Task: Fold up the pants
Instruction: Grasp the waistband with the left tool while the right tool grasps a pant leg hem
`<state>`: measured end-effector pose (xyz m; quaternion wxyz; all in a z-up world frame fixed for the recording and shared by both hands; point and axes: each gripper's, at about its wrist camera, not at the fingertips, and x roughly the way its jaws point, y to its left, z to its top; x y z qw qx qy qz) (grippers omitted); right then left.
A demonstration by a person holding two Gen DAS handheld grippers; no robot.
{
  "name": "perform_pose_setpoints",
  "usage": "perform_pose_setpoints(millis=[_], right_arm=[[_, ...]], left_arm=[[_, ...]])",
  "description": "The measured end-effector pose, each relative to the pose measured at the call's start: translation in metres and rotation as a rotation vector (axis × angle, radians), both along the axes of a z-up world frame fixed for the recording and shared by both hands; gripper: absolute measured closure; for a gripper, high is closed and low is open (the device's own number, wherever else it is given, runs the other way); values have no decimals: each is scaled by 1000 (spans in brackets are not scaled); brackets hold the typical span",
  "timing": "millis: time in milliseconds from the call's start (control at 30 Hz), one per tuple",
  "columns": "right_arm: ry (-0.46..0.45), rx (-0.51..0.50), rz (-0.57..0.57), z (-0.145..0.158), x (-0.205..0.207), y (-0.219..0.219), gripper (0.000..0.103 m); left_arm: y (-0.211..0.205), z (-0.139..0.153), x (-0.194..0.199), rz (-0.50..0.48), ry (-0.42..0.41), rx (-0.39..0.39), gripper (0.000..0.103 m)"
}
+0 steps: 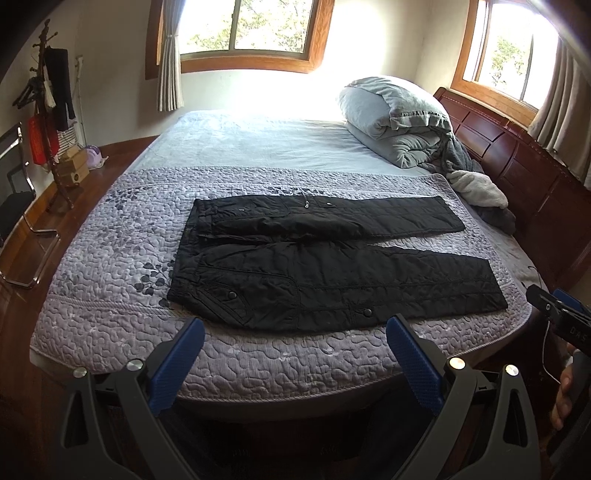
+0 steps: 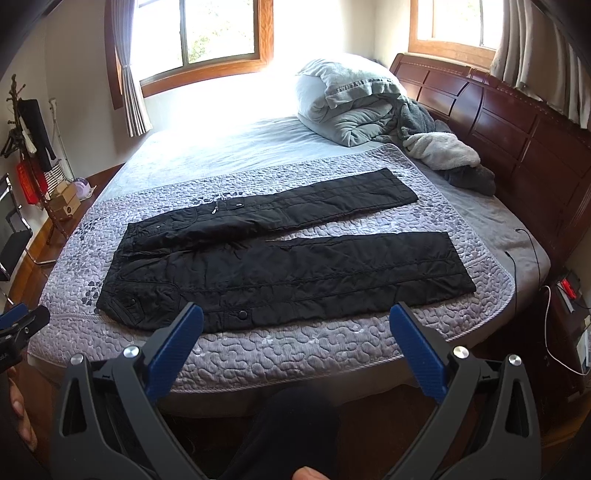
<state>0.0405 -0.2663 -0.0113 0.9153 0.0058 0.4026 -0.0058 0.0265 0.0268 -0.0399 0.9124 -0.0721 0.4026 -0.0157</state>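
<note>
Sunny bedroom: wood-framed windows (image 1: 243, 26) blazing over a bed with a lilac quilted coverlet (image 1: 110, 236), dark carved wooden headboard (image 2: 517, 122), polished wood floor (image 1: 33, 236), coat stand (image 1: 46, 110).

Black pants (image 1: 332, 266) flat on quilted bedspread (image 1: 110, 258), left gripper (image 1: 295, 332) jaws agape.

Both wrist cameras sit off the near edge of the bed (image 1: 110, 350), raised above it and tilted down, facing across the mattress toward the window (image 1: 243, 26) at 12 o'clock. The left view looks from nearer the waistband end of the pants (image 1: 332, 273); the right view sits further toward the leg ends, with the headboard (image 2: 517, 140) at 2 o'clock. Neither is close to the cloth. They share the pants, quilt (image 2: 332, 350), bedding pile (image 2: 351, 103) and each other's gripper edge.
</note>
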Motion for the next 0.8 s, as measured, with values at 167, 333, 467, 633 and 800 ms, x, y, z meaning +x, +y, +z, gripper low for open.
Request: perform_pose_setpoints(millis=[167,333,467,633,800], right_arm=[[84,64,9,-39,34,-29,2],[169,150,4,-87,68,-59,2],[241,263,-30,-130,92,-86,2],[313,390,-83,-177,112,-120,2],[368,509,-172,-214,125,-168,2]], left_arm=[[49,-63,46,28,193,-14,4],[118,-134,89,118,300,-128,4],[160,-177,119,164,333,-328,4],[198,-223,148,315,371,-541,4],[195,-254,166,376,457,-569,4]])
